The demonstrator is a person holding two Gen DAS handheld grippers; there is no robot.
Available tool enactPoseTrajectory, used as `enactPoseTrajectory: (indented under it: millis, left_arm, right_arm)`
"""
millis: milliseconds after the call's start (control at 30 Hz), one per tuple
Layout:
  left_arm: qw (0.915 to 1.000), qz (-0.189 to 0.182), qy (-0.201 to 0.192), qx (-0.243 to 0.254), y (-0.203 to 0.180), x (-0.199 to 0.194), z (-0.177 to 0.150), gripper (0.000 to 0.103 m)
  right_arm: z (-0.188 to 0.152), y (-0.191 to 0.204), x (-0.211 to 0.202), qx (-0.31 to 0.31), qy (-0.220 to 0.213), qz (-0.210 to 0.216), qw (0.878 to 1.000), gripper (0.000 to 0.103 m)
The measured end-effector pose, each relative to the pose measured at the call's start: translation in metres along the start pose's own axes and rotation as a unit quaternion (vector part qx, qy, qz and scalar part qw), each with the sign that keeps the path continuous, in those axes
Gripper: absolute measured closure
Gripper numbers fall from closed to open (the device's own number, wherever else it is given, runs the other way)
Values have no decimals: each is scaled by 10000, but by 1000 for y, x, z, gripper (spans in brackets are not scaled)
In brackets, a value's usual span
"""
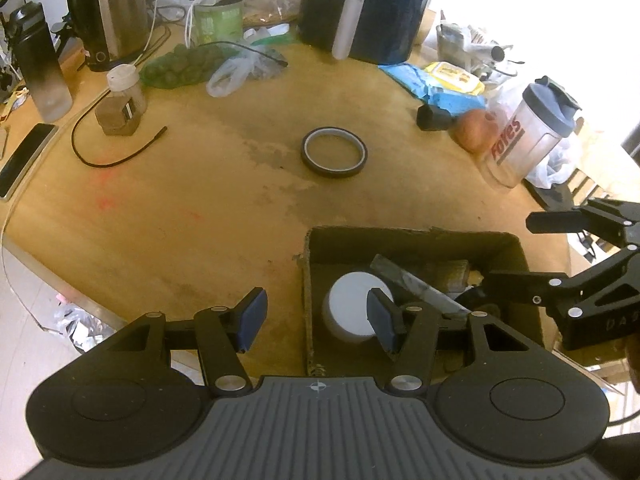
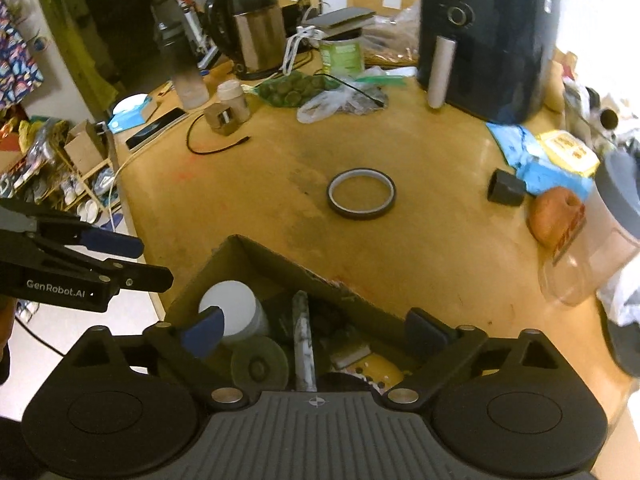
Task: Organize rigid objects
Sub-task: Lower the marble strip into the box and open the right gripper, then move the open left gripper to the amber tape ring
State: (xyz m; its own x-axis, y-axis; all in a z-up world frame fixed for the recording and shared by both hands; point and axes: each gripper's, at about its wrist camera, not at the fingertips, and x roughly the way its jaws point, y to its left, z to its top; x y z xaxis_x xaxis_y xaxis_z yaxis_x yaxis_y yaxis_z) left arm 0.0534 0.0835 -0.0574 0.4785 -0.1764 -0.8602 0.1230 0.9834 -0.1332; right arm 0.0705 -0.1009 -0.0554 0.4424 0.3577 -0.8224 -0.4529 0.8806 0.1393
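**Right tongs spread over the box; tape ring next**

Right tongs (image 2: 312,330) stand spread wide above the open brown cardboard box (image 2: 280,258), nothing between the pads. The box already holds a white round lidded jar (image 2: 232,304), a green disc (image 2: 260,364), a grey marbled stick (image 2: 302,344) and something yellow, partly hidden. Left tongs (image 1: 316,314) hang half spread at the box's near-left wall, pinching nothing.

Likely next pick: the dark flat tape ring (image 2: 361,194), lying alone mid-table, well apart from the box. To do it well: lift clear of the box rim first, come down steeply, and put one pad inside the ring, one outside, so the thin band is pinched across its wall rather than spanned.

Round tan wooden table (image 2: 440,240), worn and stained at the centre. The far edge is crowded: a black air fryer (image 2: 500,40), a steel kettle (image 2: 248,28), bags, cables. Cluttered room, with floor shelving to the left.
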Motion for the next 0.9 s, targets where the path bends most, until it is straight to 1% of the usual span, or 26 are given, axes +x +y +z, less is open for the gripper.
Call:
enactPoseTrajectory:
  millis: [167, 267, 300, 500, 667, 900]
  left_arm:
    - [9999, 41, -11, 94, -10, 0, 2, 49]
    - [9999, 33, -14, 148, -16, 1, 6, 49]
    - [9999, 29, -16, 166, -17, 1, 7, 49]
    - [9996, -143, -80, 213, -26, 4, 15, 49]
    - [9994, -166, -52, 303, -33, 9, 21, 49]
    - [9990, -101, -35, 423, -38, 14, 32, 49]
  right_arm:
    - [-4, -11, 0, 383, 30, -211, 9990, 4]
    - [-5, -20, 0, 628, 34, -325, 9975, 0]
    - [-6, -24, -1, 710, 18, -352, 9969, 0]
    - [-8, -47, -4, 1242, 8, -559, 9907, 0]
    - [-10, -56, -3, 1363, 82, -821, 9872, 0]
    - [-12, -62, -1, 1502, 140, -1138, 9820, 0]
